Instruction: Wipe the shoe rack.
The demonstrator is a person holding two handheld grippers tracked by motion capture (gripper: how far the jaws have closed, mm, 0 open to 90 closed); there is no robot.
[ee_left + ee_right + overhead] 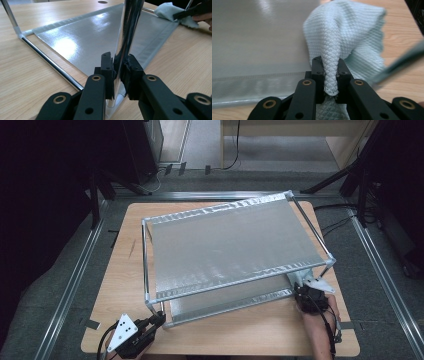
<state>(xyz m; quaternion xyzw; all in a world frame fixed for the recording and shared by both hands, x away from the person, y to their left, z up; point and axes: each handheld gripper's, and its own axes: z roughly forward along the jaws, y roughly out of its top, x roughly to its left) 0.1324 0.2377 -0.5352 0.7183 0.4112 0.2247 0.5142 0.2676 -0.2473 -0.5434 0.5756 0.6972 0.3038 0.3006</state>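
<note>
Wooden table (pixel 240 330) carries a two-tier metal rack (pixel 230 247) in the high view; the left gripper (pixel 156 319) reaches in from the bottom left to the rack's near corner post, while the right gripper (pixel 305 292) sits at the lower shelf's right end, forearm coming from below. Left gripper view: jaws clamped on the upright chrome post (pixel 127 37), near its foot. Right gripper view: jaws pinched tight on a pale blue cloth (pixel 342 42), which drapes over the lower shelf (pixel 257 45) edge.

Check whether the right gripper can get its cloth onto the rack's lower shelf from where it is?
Probably yes: right gripper holds the cloth at the lower shelf's open edge; the upper shelf sits well above.
</note>
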